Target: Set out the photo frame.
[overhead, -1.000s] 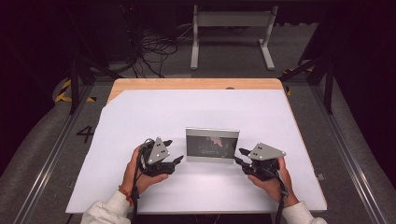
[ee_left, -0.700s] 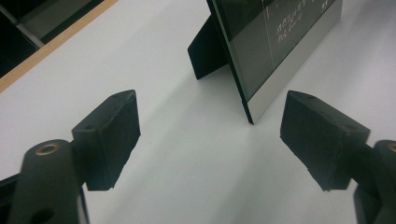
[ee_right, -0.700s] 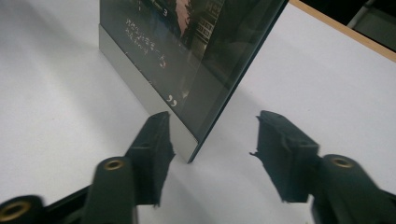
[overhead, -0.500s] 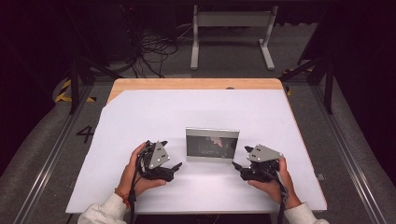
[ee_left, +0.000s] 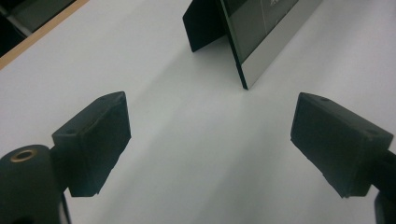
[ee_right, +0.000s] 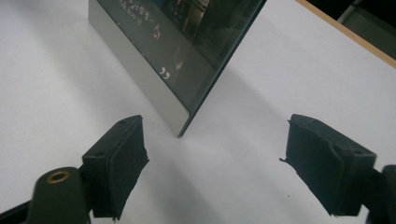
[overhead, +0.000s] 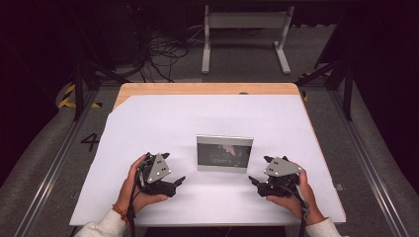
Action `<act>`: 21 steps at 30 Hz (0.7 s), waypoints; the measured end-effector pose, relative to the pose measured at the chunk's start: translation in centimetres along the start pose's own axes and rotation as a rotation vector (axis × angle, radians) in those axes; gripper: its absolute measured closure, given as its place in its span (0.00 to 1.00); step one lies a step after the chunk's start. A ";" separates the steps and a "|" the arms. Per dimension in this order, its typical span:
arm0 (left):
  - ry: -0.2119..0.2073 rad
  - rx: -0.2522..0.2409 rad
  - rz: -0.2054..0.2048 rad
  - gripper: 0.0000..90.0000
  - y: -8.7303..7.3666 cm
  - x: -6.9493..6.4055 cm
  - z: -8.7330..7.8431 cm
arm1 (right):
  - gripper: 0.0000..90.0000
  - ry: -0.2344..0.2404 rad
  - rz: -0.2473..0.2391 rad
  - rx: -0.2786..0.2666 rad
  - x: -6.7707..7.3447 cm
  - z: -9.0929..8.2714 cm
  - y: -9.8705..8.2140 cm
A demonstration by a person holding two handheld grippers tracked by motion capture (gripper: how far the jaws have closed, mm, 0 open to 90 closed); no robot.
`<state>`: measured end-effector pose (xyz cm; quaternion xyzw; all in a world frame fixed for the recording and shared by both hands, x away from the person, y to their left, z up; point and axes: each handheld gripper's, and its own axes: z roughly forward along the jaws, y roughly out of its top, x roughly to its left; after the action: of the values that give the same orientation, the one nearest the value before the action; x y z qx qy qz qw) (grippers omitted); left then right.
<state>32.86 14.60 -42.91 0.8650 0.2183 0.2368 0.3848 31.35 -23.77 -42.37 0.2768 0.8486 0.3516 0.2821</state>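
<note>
— Now, where does the picture frame (overhead: 225, 153) stand?
— Upright mid-bench, between the left gripper (overhead: 174, 183) and right gripper (overhead: 256, 183), both just opened wide, empty, clear of its edges. Best withdrawn level, without nudging it.
— Surroundings?
— White sheet (overhead: 163, 123) over wood; dark room, cables (overhead: 163, 54) behind.

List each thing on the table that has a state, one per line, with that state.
picture frame: upright on its rear stand, free of both grippers.
left gripper: jaws open after just opening, nothing between them, beside the frame's left edge.
right gripper: jaws open after just opening, nothing between them, beside the frame's right edge.
</note>
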 end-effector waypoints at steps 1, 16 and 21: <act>-0.001 -0.005 -0.004 0.14 -0.2 0.0 -0.3 | 0.21 0.000 0.000 0.000 0.0 0.0 0.0; 0.010 -0.003 -0.021 0.08 -2.2 0.5 -2.2 | 0.15 -0.030 -0.008 0.008 -0.1 -1.0 -1.2; 0.024 -0.007 -0.034 0.07 -2.9 0.8 -2.8 | 0.15 -0.042 -0.009 0.003 -0.1 -1.3 -1.6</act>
<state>31.31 18.39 -43.25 0.8568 0.2367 0.2414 0.3894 30.10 -25.42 -42.80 0.2807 0.8444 0.3430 0.3008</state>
